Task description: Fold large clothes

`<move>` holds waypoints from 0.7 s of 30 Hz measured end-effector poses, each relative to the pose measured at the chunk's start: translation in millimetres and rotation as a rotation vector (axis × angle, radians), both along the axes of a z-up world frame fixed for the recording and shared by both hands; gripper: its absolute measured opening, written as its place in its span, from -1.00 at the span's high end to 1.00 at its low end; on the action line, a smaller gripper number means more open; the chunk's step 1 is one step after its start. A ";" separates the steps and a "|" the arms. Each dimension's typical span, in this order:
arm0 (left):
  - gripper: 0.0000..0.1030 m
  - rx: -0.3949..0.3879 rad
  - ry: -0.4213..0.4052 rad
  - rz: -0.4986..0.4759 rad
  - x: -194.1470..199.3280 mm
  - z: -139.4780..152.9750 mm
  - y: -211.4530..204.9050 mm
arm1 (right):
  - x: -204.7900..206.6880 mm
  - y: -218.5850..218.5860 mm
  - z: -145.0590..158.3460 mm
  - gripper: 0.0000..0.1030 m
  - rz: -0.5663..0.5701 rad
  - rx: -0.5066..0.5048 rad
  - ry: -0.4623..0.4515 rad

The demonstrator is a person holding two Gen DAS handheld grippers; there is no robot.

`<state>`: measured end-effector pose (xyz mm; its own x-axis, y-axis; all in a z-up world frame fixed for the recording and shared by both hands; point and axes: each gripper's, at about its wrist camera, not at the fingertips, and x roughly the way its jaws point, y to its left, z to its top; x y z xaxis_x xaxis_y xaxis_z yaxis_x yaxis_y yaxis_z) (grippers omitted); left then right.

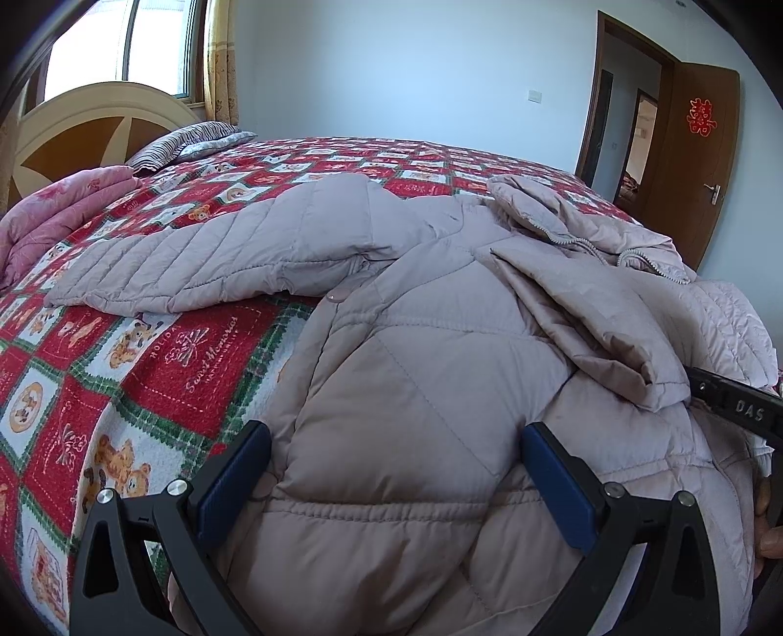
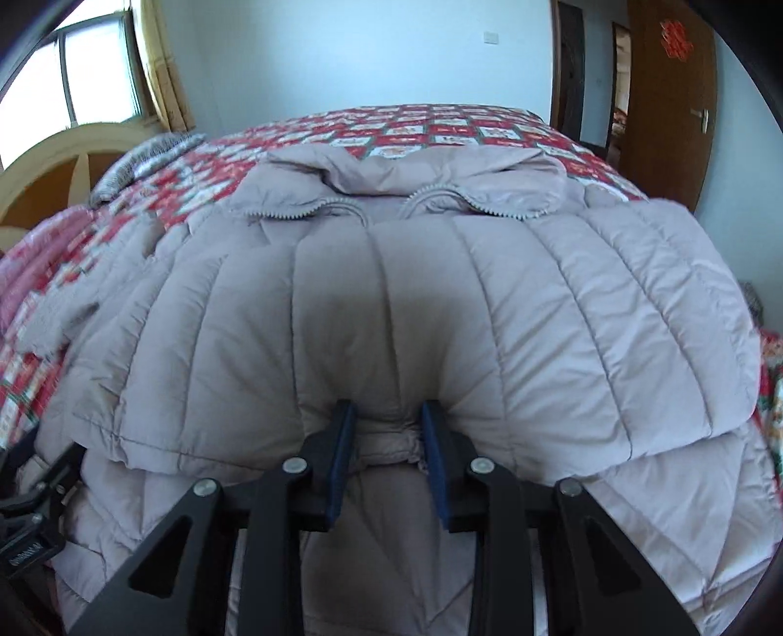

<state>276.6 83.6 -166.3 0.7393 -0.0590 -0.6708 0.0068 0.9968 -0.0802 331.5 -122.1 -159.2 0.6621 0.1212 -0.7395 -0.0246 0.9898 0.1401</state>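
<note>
Here the bed [image 1: 205,352], under its red bear-print blanket, carries a mauve quilted down coat [image 1: 416,391] spread along the near edge, collar toward the far side, probably flattened out for folding. One sleeve [image 1: 205,259] lies stretched toward the headboard. The right gripper [image 2: 386,416] pinches a folded-over hem narrowly (fabric bunched between the pads). The left gripper [image 1: 396,469] gapes wide, pressing the coat's body.

Daylight is pouring in from the window [image 1: 122,44], which is blowing out to white. Fisheye distortion is bending the edges and darkening the corners. The right wrist view is smearing with motion blur at its left edge.
</note>
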 end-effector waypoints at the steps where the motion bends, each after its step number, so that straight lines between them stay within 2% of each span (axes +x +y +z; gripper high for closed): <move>1: -0.98 0.003 0.002 0.001 0.1 -0.1 -0.3 | -1.4 -5.3 0.1 0.30 0.002 0.030 -0.005; 3: -0.98 0.011 0.009 0.002 0.8 -0.3 -0.7 | -3.3 -9.9 0.5 0.25 0.003 0.057 -0.011; 7: -0.98 0.037 0.024 0.006 2.2 -0.3 -3.4 | -12.2 -14.2 2.3 0.10 0.012 0.038 -0.019; 15: -0.98 0.065 0.066 0.006 3.8 3.2 -3.6 | -13.2 -17.2 1.6 0.07 0.014 0.056 -0.021; 17: -0.98 0.027 0.090 0.008 0.7 12.3 8.6 | -15.2 -18.0 1.7 0.06 0.013 0.057 -0.024; 18: -0.98 -0.024 0.087 0.005 -1.9 20.4 21.8 | -15.8 -18.2 1.8 0.04 0.012 0.058 -0.026; 21: -0.98 -0.105 0.029 0.053 -4.7 45.7 64.0 | -16.3 -18.5 1.5 0.02 0.013 0.060 -0.029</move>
